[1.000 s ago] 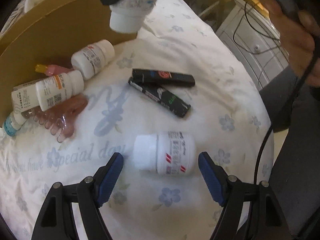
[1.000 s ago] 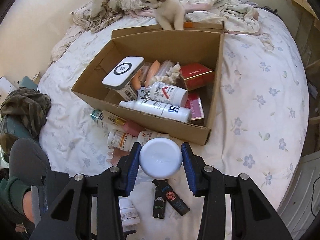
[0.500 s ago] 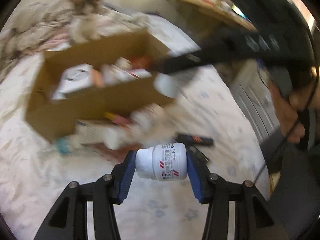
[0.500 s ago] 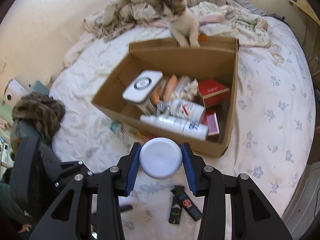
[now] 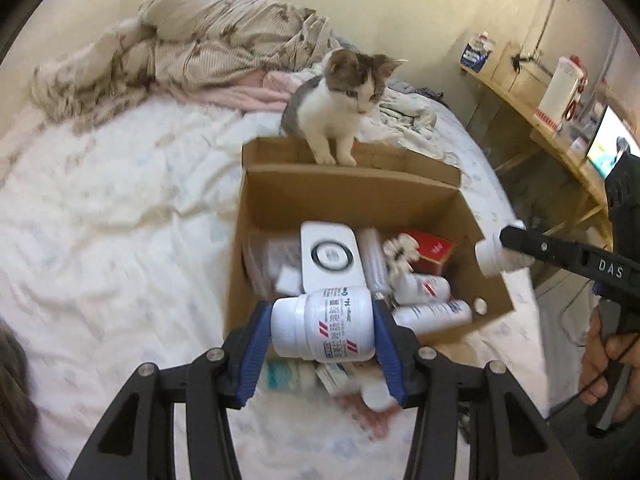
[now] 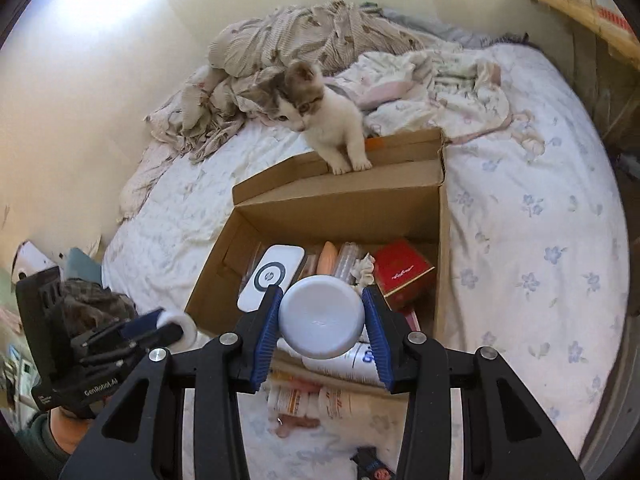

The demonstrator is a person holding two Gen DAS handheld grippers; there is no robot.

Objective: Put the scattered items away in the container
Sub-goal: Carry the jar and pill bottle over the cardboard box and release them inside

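Lifted off the bed, a white pill bottle [image 5: 324,325] is now squeezed in the left hand-held gripper [image 5: 322,332] above the box's [image 5: 344,194] near edge; another bottle [image 6: 321,317] is pinched in the right hand-held gripper [image 6: 321,322], ready for dropping.

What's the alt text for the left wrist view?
The left gripper holds a white pill bottle sideways above the near edge of an open cardboard box of toiletries on a bed. A kitten stands with its front paws on the box's far flap, and the right gripper brings another white bottle from the right.
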